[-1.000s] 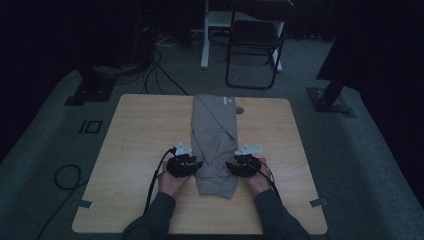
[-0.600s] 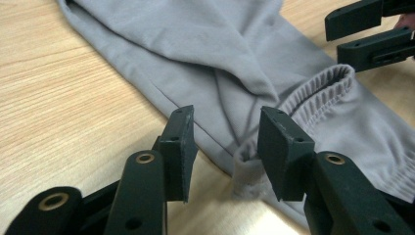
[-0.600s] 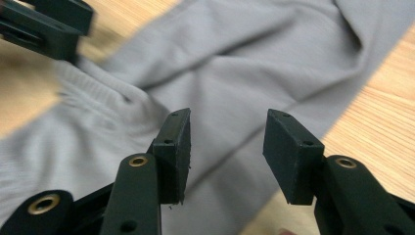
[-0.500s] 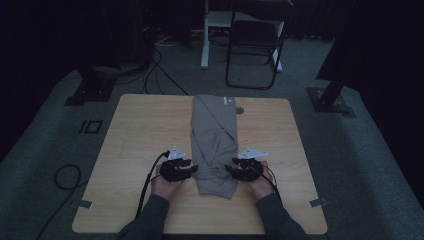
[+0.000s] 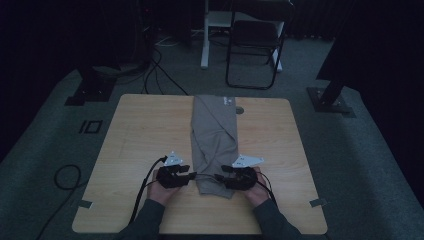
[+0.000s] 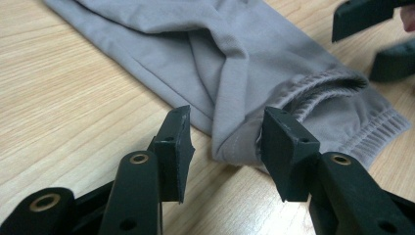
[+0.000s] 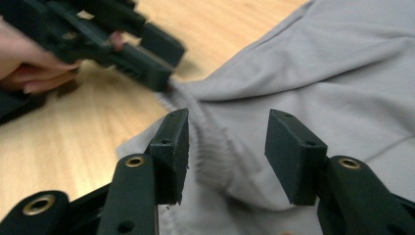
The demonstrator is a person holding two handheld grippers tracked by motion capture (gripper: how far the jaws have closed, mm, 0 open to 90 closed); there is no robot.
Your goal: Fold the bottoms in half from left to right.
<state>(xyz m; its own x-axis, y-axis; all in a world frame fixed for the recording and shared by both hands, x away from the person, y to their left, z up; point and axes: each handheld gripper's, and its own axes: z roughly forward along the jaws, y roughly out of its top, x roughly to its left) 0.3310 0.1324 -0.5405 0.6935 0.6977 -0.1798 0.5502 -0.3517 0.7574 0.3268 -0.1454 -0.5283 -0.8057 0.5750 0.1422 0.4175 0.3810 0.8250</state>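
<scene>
A pair of grey trousers (image 5: 212, 135) lies folded lengthwise down the middle of the wooden table (image 5: 140, 130), with its ribbed cuffs (image 6: 342, 93) at the near end. My left gripper (image 5: 193, 175) is at the left side of that end. In the left gripper view, my left gripper (image 6: 227, 117) has its jaws apart around the cloth's folded edge, and they have just been opening. My right gripper (image 5: 219, 177) is at the right side. Seen in its own view, my right gripper (image 7: 229, 120) stands open over a cuff (image 7: 215, 152), and its jaws have also just been opening.
The trousers' waist (image 5: 215, 101) reaches the table's far edge, beside a small round hole (image 5: 239, 109). Bare wood lies on both sides of the garment. Beyond the table are a black chair (image 5: 252, 45), stand bases (image 5: 330, 100) and cables (image 5: 65, 175) on the floor.
Both hands have drawn back a little toward the near end of the trousers, the left one also shifting slightly outward. The trousers lie as before.
</scene>
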